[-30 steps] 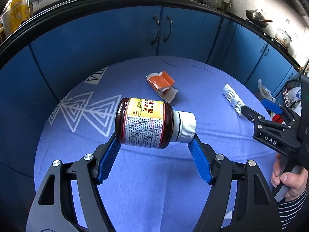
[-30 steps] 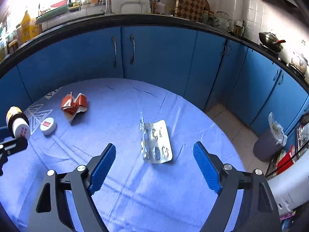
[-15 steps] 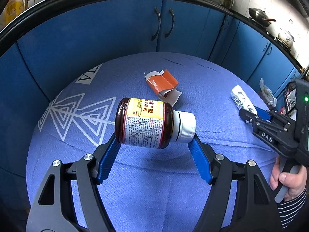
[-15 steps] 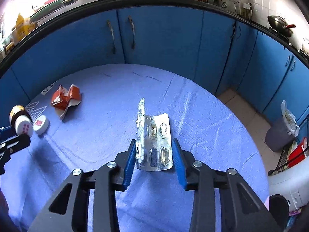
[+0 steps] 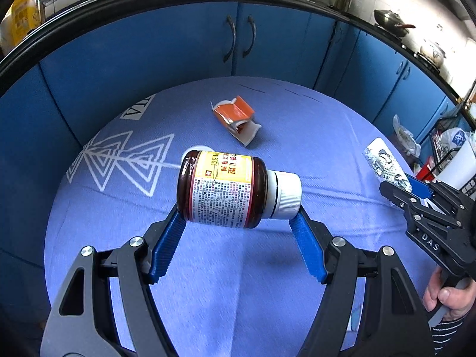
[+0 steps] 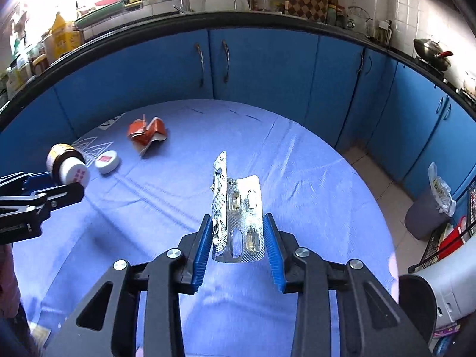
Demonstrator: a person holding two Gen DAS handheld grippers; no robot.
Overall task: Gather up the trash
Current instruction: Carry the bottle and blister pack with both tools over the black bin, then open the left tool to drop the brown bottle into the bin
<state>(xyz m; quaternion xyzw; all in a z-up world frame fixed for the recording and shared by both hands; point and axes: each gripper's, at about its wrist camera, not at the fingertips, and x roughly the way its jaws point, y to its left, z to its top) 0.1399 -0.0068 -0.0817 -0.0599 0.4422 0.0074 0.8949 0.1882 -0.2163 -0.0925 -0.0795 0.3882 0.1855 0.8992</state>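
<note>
Trash items were found held in both tools above the bench [image 6: 312, 160], which was covered in a blue cloth. The left tool [image 5: 239, 223] was clamped end to end on a brown pill bottle [image 5: 226, 187], one pad on its base and one on its white cap, the bottle lying level and clear of the cloth. The right tool [image 6: 238, 238] was clamped on a pair of foil blister packs [image 6: 238, 211], gripped across their lower part and standing out past the pads. Two items remained on the bench, seen from the right wrist view: a torn orange carton [image 6: 145, 134] toward 11 o'clock and a small white lid [image 6: 107, 162] toward 10 o'clock, just beside the held bottle. A lined waste bin [image 6: 428, 214] stood on the floor at 3 o'clock, well apart from the bench. Risk noted: the bottle's smooth round ends gave the pads little purchase, so a tilt or jolt in transit could let it roll out. The blister packs were thin and bowed; the two sheets could slide against each other, and one could drop short of the bin. Both tools being full, the carton and lid would likely need a second trip.
</note>
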